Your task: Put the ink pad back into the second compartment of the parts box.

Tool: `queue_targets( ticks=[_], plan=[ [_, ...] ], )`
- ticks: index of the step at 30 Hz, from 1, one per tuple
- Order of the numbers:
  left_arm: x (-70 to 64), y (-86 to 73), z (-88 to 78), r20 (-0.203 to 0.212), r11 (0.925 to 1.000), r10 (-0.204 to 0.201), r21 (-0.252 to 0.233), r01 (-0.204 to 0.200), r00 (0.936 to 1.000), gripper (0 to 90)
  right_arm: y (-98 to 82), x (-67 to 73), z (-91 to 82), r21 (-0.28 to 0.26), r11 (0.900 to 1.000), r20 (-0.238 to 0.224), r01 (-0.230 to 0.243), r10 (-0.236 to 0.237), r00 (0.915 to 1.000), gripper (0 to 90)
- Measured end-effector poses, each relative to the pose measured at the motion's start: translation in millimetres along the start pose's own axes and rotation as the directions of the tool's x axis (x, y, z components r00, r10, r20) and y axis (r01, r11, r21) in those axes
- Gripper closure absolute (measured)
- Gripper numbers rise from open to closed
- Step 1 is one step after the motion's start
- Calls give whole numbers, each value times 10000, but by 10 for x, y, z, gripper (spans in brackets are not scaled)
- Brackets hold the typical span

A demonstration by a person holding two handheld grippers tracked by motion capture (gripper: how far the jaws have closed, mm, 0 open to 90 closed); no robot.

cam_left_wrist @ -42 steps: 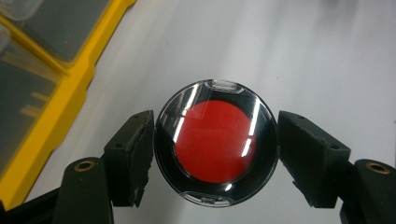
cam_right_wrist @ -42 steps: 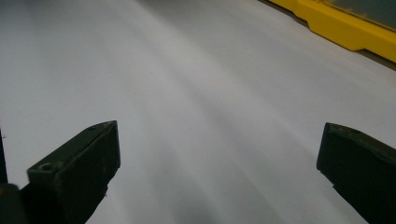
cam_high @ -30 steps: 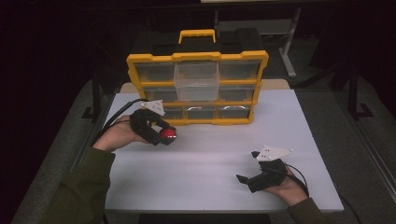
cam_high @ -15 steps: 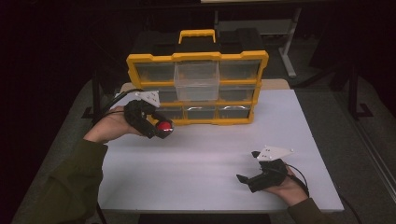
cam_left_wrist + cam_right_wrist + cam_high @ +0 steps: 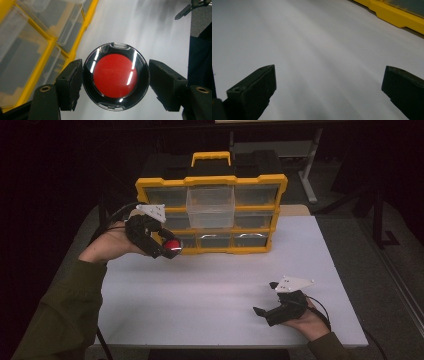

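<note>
The left claw (image 5: 167, 249) grips a round black case with a red centre (image 5: 116, 75), its two pads pressed against opposite edges of the rim. In the high view the case (image 5: 172, 245) hangs above the white table (image 5: 210, 290), just in front of the lower left corner of a yellow organizer box (image 5: 212, 215) with clear drawers. One drawer (image 5: 210, 206) in the top row stands pulled out toward the person. The left hand (image 5: 107, 247) holds its claw up off the table, with a green sleeve (image 5: 65, 315) behind it. The right claw (image 5: 264, 306) rests low at the near right part of the table, well apart from the box; in the right gripper view its jaws stand wide apart with nothing but bare table between them.
</note>
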State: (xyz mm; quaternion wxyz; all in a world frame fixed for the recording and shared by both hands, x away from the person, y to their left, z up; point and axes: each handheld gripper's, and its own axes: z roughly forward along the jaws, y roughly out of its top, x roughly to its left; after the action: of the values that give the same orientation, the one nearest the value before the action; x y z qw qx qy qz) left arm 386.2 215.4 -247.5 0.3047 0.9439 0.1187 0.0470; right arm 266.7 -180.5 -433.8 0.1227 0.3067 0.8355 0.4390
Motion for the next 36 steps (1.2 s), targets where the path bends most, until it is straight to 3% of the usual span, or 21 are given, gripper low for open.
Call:
queue_targets(
  ticks=[24, 36],
  plan=[
    [134, 421, -542, -22, 9973, 244, -688, -245, 9997, 295, 0, 3, -3, 22, 10000, 0, -42, 42, 10000, 0],
    [275, 807, -744, -113, 9938, 306, -1068, -317, 9995, 295, -11, -7, -3, 34, 10000, -13, -39, 39, 10000, 0]
  ],
)
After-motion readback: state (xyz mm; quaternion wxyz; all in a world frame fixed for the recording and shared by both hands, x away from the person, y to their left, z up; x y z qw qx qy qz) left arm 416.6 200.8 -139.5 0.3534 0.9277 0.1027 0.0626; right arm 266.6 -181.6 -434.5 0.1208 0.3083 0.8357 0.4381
